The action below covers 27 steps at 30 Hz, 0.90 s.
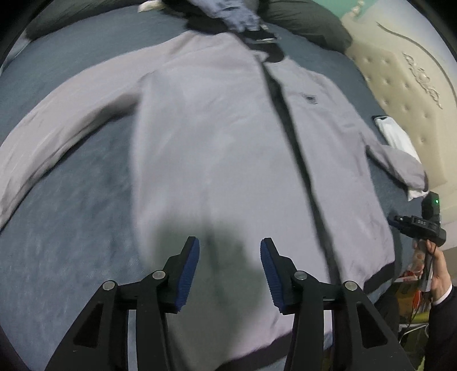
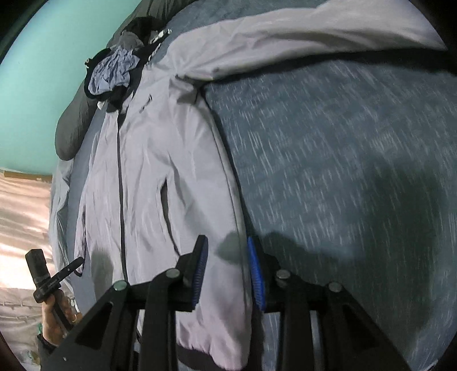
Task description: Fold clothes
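A pale lilac zip-front jacket [image 1: 222, 137] lies face up and spread flat on the blue-grey bedspread [image 1: 71, 242], its dark zipper [image 1: 288, 122] closed along the middle and both sleeves thrown out to the sides, a lay that suits folding because every edge is reachable. The left gripper [image 1: 230, 268] hovers over the lower front panel with its blue-padded fingers apart and nothing between them. The right gripper [image 2: 227, 268] hangs over the jacket's side seam near the dark hem band [image 2: 200, 356], also spread and empty, with that edge running between its fingers, so it looks aimed at that border, though I cannot tell if the pads touch cloth. In the left wrist view one sleeve [image 1: 57, 137] stretches out over bare bedspread, giving room to swing it inward; the other sleeve [image 1: 400, 162] ends near the bed's edge beside a phone [image 1: 394, 134] and the tufted headboard [image 1: 405, 80], so space is tighter there. A heap of other clothes [image 2: 114, 71] crowds the collar end, against dark pillows [image 1: 308, 22].
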Each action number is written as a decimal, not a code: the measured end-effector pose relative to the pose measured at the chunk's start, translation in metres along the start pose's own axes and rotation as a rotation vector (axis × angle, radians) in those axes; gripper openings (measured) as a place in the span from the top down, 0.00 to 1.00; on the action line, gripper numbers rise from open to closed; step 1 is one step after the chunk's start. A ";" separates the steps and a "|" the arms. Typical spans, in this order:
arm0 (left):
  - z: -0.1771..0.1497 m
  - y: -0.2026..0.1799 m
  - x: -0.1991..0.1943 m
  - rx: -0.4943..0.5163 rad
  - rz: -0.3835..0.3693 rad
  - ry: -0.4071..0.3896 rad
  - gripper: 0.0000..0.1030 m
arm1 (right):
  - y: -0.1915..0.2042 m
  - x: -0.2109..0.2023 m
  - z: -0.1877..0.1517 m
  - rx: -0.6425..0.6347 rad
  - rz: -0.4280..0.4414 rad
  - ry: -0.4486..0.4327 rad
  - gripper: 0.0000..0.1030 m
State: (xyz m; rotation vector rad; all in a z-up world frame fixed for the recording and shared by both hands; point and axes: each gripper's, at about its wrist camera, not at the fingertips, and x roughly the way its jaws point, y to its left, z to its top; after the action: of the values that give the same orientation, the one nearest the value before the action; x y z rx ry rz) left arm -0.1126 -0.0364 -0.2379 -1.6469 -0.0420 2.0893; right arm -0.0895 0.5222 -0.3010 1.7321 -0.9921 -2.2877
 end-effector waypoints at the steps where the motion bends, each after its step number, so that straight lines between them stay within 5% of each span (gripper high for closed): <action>1: -0.008 0.008 -0.003 -0.012 0.004 0.009 0.52 | -0.001 -0.001 -0.005 -0.001 -0.002 0.005 0.72; 10: -0.063 0.037 -0.006 -0.057 -0.010 0.112 0.47 | -0.007 -0.012 -0.048 -0.009 -0.015 0.037 0.70; 23: -0.094 0.044 0.006 -0.100 -0.096 0.142 0.48 | -0.001 -0.009 -0.081 -0.057 -0.005 0.075 0.71; 26: -0.102 0.045 0.006 -0.091 -0.101 0.150 0.49 | 0.002 -0.011 -0.083 -0.067 0.001 0.061 0.80; 27: -0.105 0.047 0.005 -0.088 -0.104 0.153 0.57 | 0.003 -0.012 -0.083 -0.071 -0.001 0.058 0.82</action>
State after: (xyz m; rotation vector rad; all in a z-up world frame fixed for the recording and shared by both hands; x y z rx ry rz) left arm -0.0330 -0.1038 -0.2861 -1.8116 -0.1680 1.9043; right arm -0.0124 0.4894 -0.3009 1.7603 -0.8887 -2.2310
